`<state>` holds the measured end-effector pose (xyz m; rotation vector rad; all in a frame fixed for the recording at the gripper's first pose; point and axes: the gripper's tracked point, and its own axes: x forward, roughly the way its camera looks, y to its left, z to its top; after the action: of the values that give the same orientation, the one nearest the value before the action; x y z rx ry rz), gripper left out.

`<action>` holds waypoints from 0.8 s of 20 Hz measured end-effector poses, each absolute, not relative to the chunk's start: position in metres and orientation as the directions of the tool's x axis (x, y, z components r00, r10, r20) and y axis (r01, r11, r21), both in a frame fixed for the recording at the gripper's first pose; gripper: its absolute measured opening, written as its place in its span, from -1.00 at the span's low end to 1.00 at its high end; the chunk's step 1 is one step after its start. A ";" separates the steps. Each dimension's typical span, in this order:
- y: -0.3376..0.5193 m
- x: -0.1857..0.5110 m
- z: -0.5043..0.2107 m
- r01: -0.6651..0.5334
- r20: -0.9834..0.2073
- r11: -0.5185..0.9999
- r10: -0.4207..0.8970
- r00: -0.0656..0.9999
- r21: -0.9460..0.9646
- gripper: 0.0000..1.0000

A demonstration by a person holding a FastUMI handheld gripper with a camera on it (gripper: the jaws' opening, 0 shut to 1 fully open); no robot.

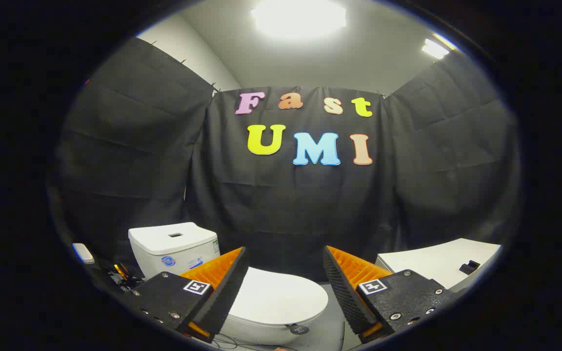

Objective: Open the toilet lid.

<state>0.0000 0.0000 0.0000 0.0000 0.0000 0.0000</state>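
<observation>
Claw spread wide — toilet lid down; untouched.

One toilet, one closed lid, one cistern, one white table.

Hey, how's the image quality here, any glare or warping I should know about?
In the gripper view, the ceiling light blows out to pure white glare; fisheye warping bows the black cloth wall; the white toilet lid is evenly lit and sharp, lying closed beyond the open gripper; the cistern is dimmer but readable.
</observation>
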 end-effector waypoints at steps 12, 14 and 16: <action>-0.010 0.000 -0.002 0.028 -0.005 0.999 -0.028 1.000 0.025 0.89; -0.011 0.000 -0.001 0.031 -0.002 0.999 -0.031 1.000 0.031 0.89; -0.013 0.000 -0.002 0.036 -0.001 0.999 -0.036 0.999 0.038 0.89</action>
<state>-0.0004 -0.0130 -0.0017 0.0379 -0.0002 -0.0360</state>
